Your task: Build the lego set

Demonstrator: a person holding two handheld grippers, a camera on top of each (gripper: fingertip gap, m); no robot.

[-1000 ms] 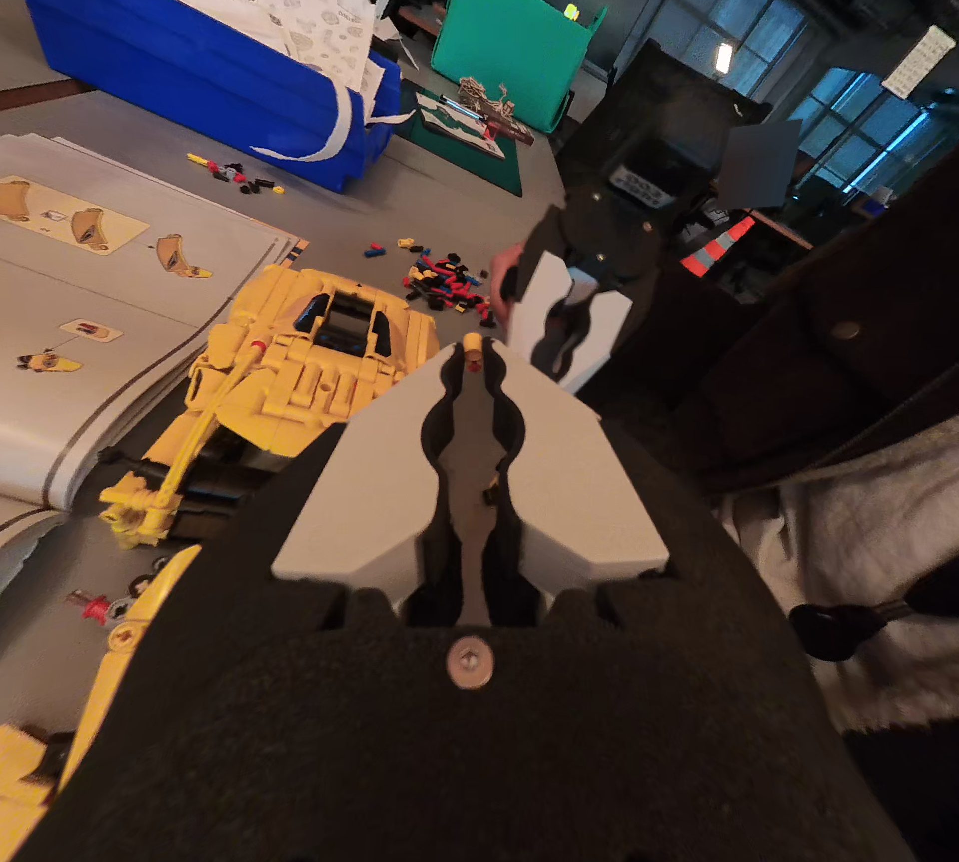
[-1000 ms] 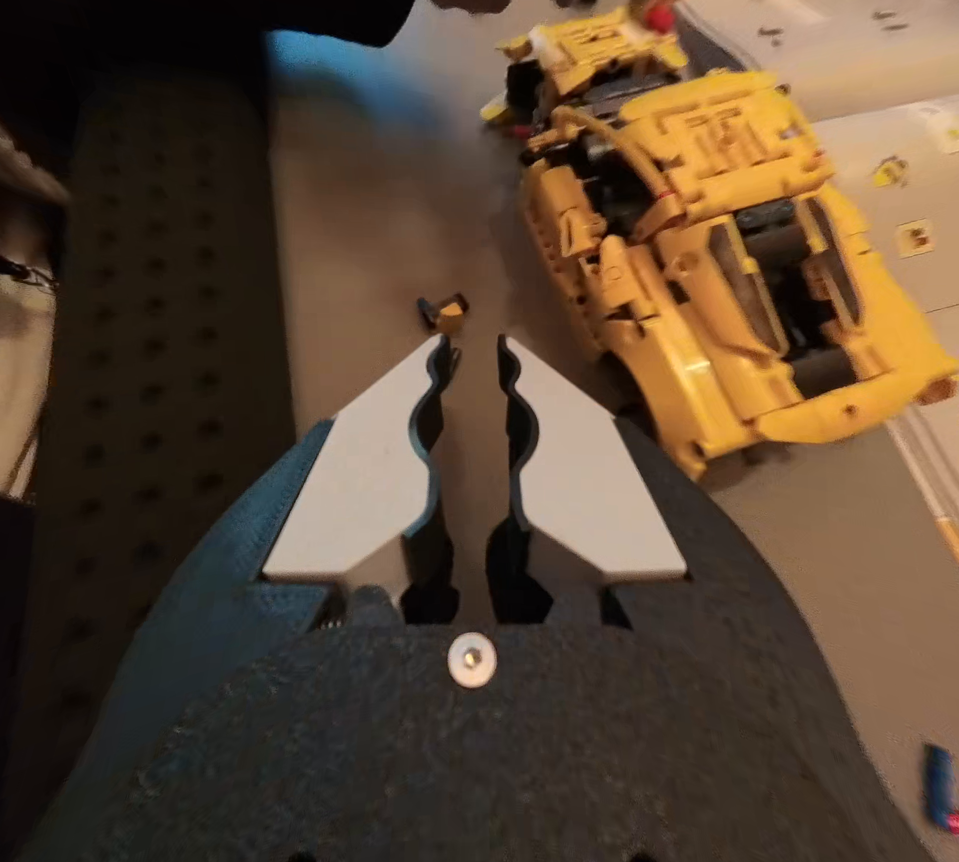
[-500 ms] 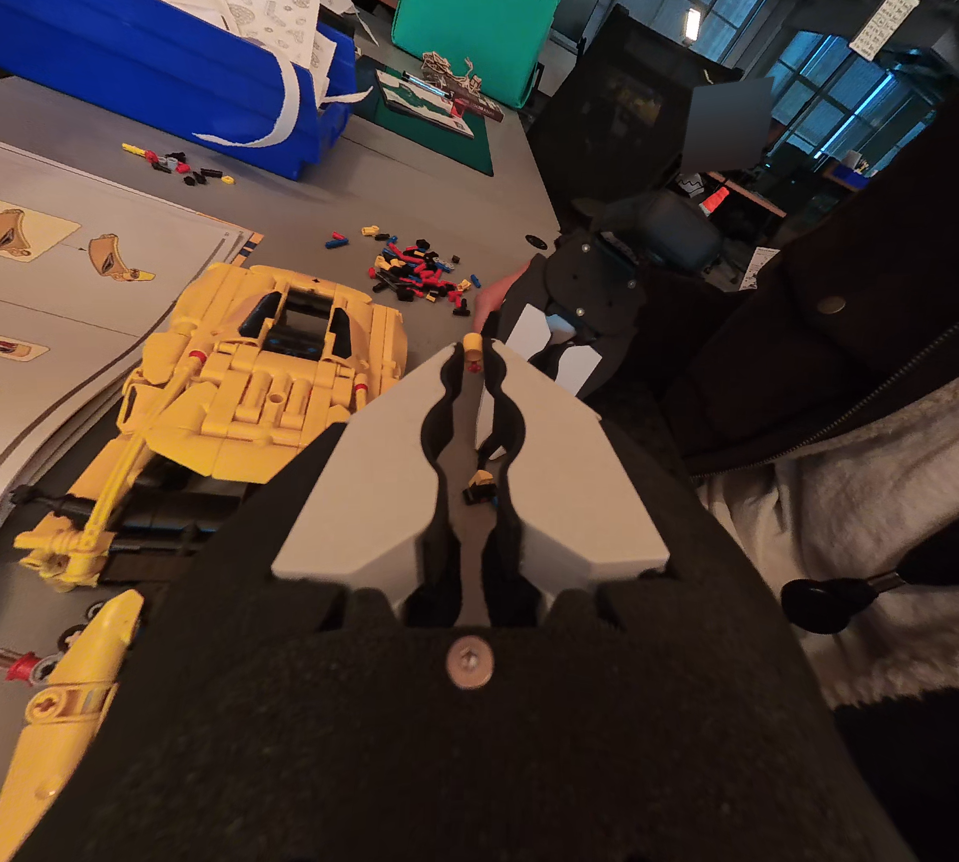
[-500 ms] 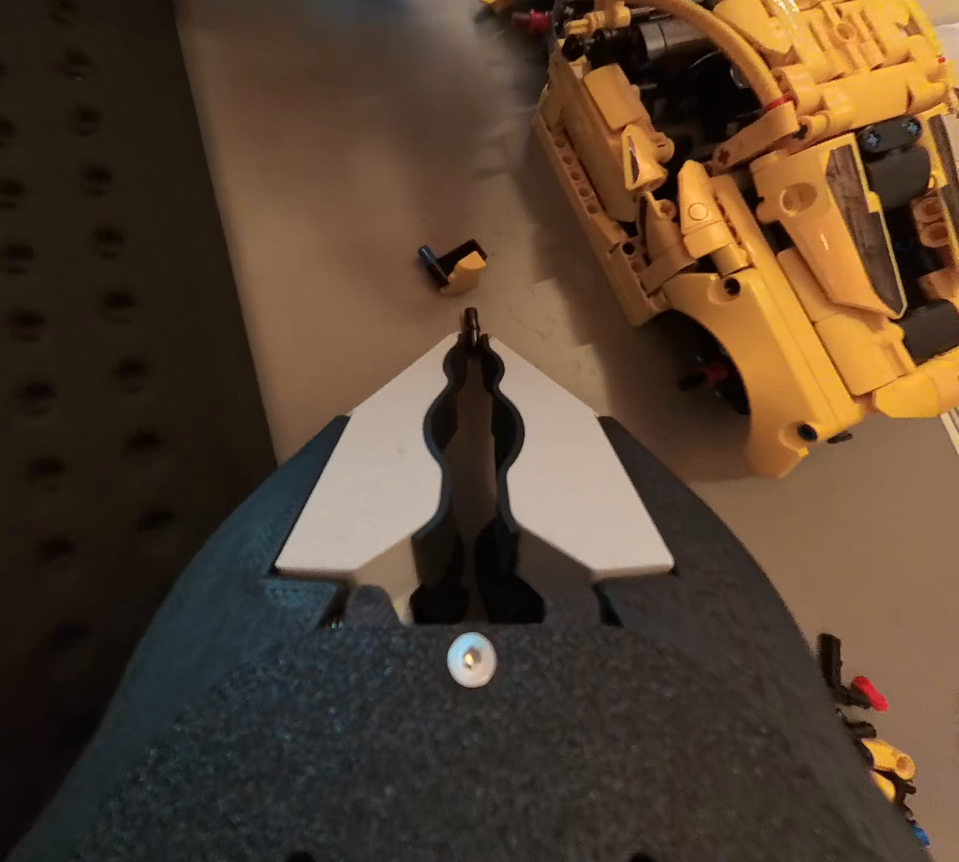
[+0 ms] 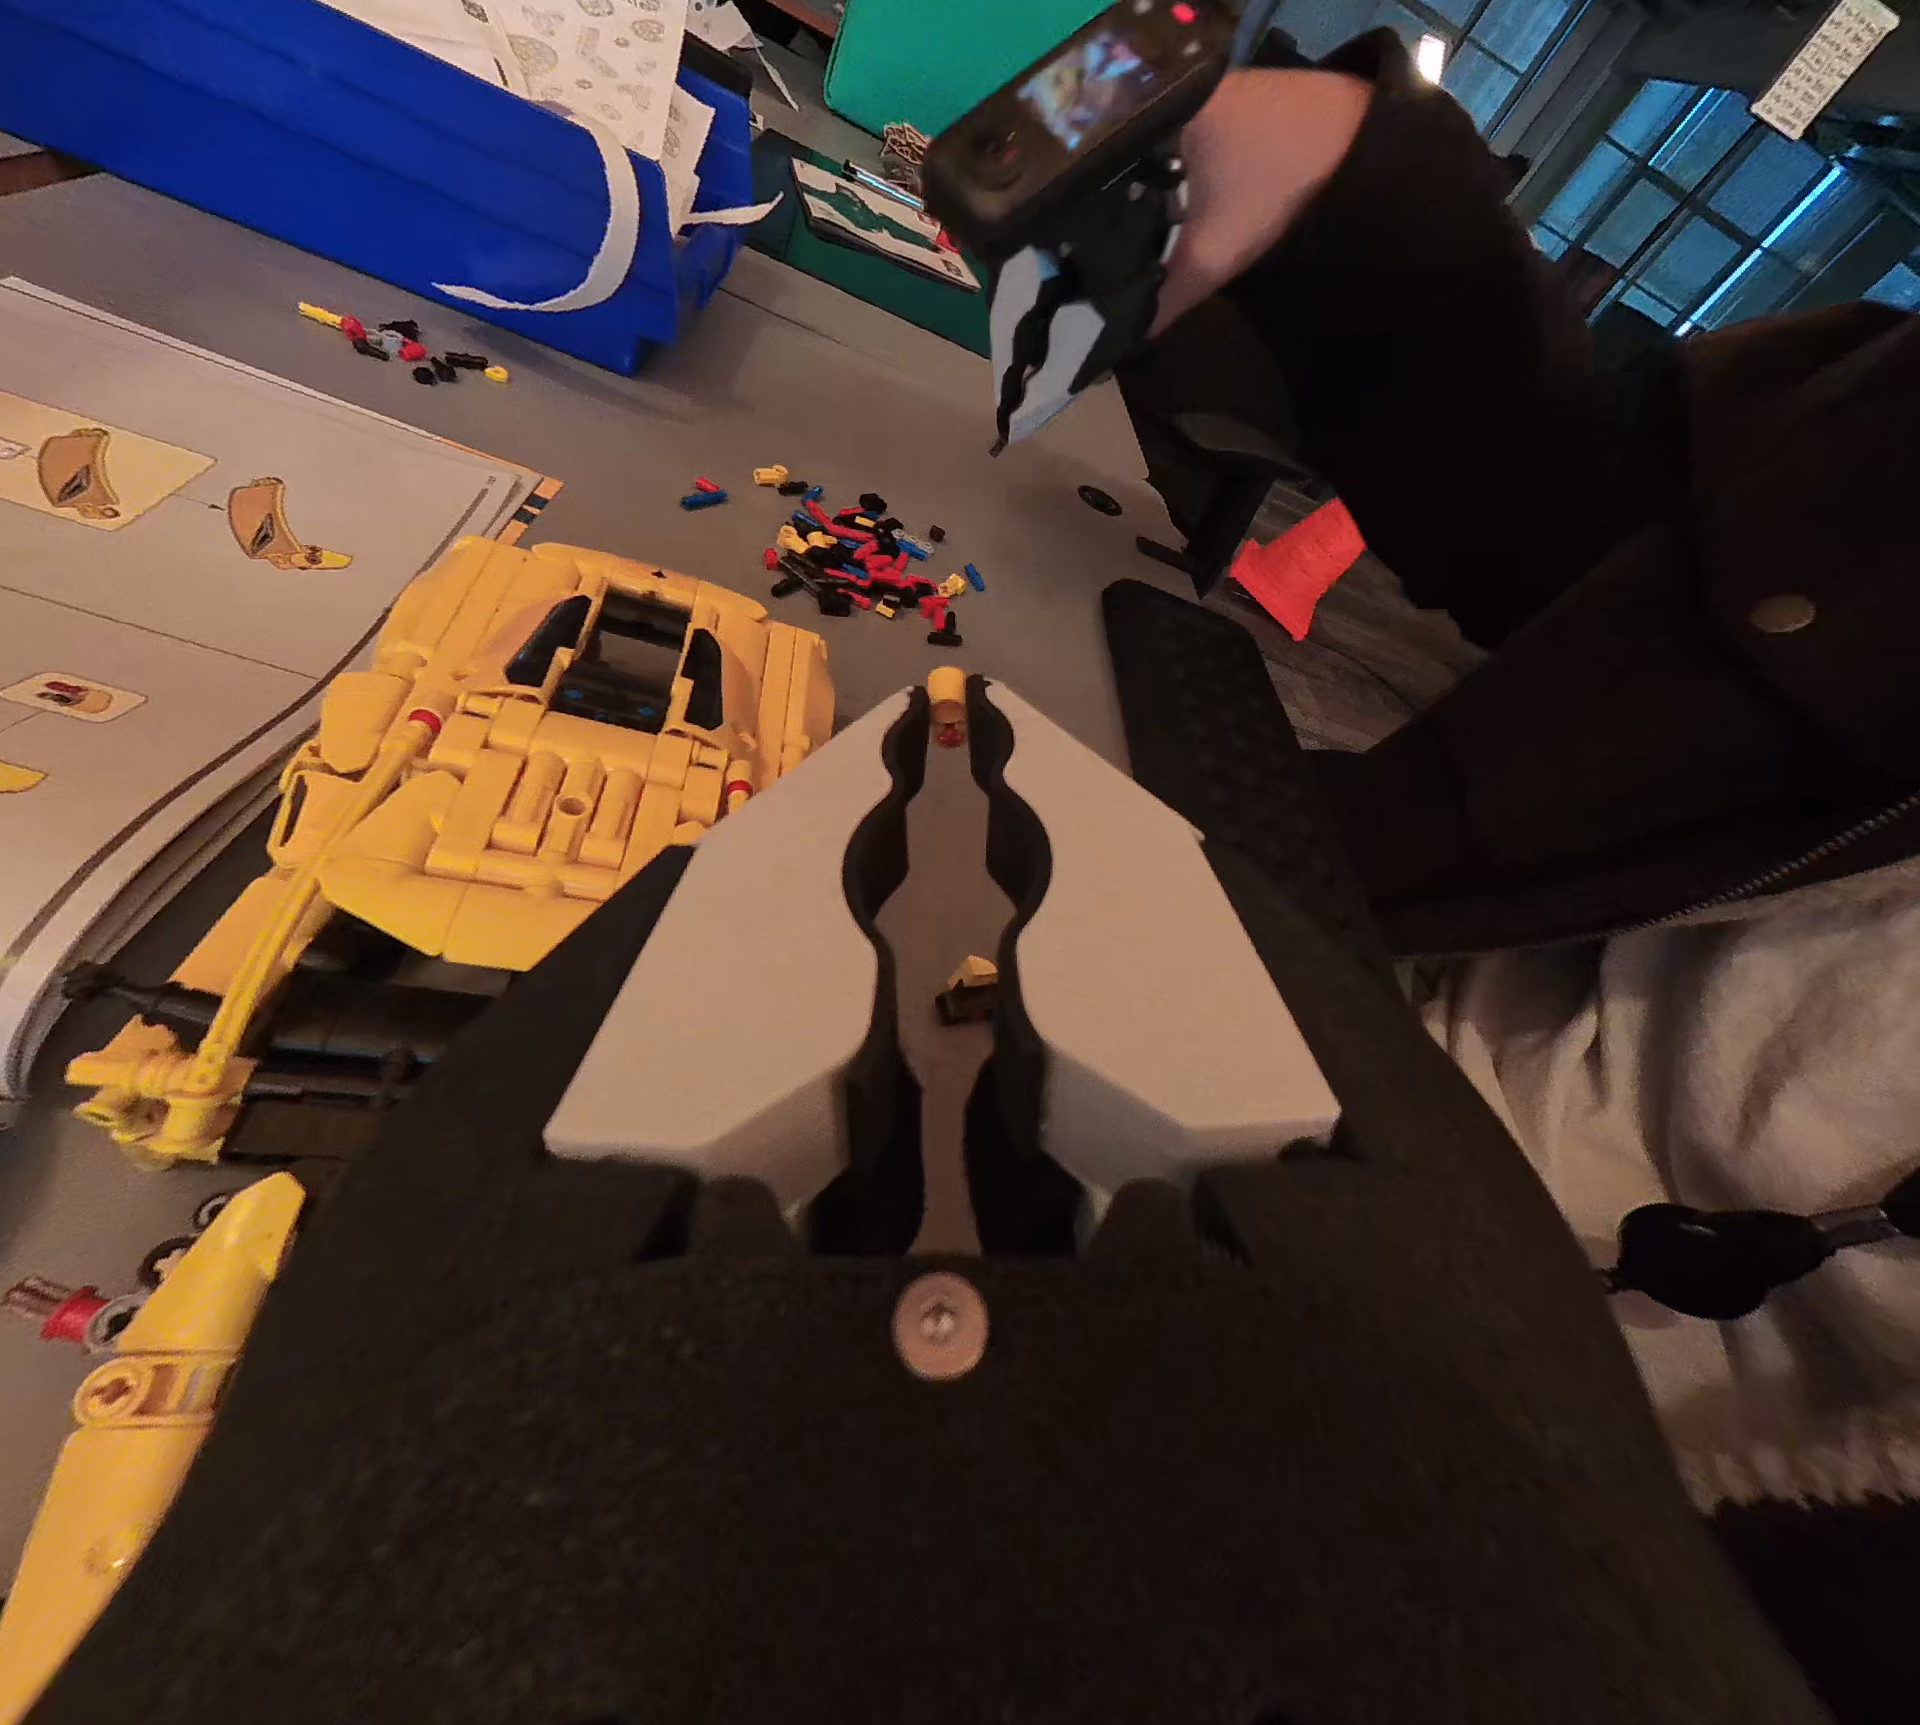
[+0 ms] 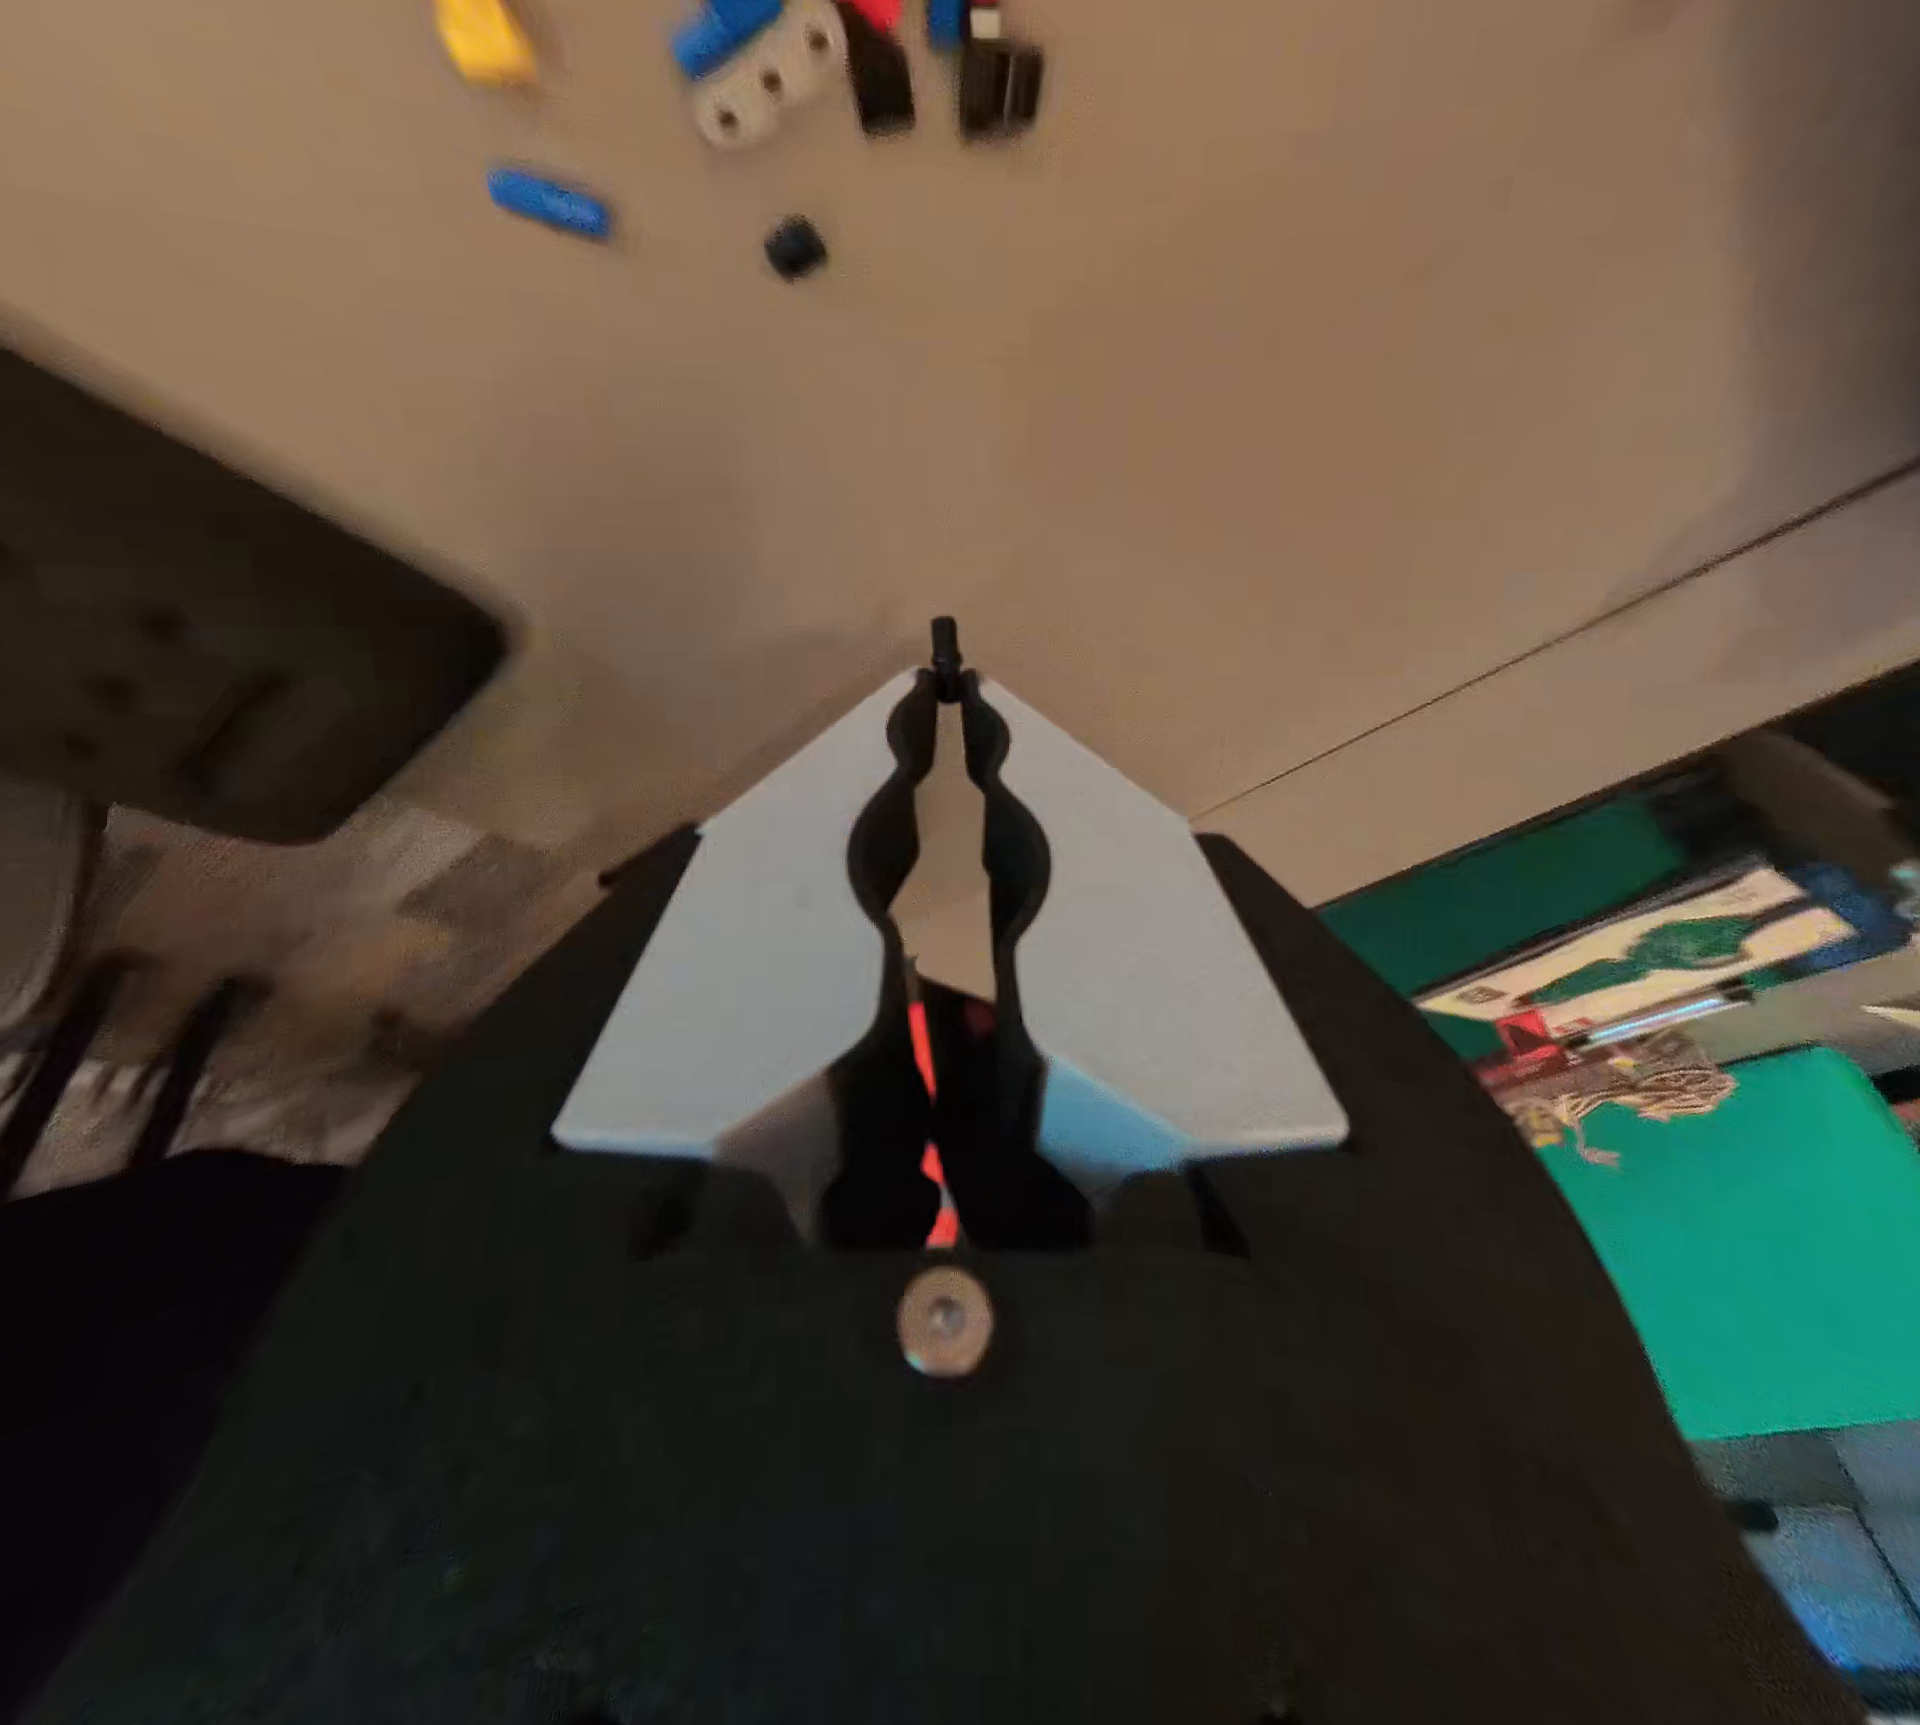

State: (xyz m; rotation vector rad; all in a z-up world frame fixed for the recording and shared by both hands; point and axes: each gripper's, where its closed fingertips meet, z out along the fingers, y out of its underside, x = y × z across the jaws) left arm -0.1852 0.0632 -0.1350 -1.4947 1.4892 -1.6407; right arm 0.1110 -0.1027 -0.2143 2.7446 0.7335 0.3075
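Left tool (image 5: 948, 707) is clamped on a small yellow peg with a red end (image 5: 945, 696), held above the grey desk (image 5: 644, 428). Just left of it sits the yellow Lego car (image 5: 520, 782), resting partly on the open instruction booklet (image 5: 156, 553). Right tool (image 6: 943, 688) is up over the loose-parts pile (image 5: 862, 548), tips pinched on a tiny black pin (image 6: 943, 647) — probably a connector, the view's blurry. A small yellow-and-black piece (image 5: 968, 987) lies on the desk beneath the left tool.
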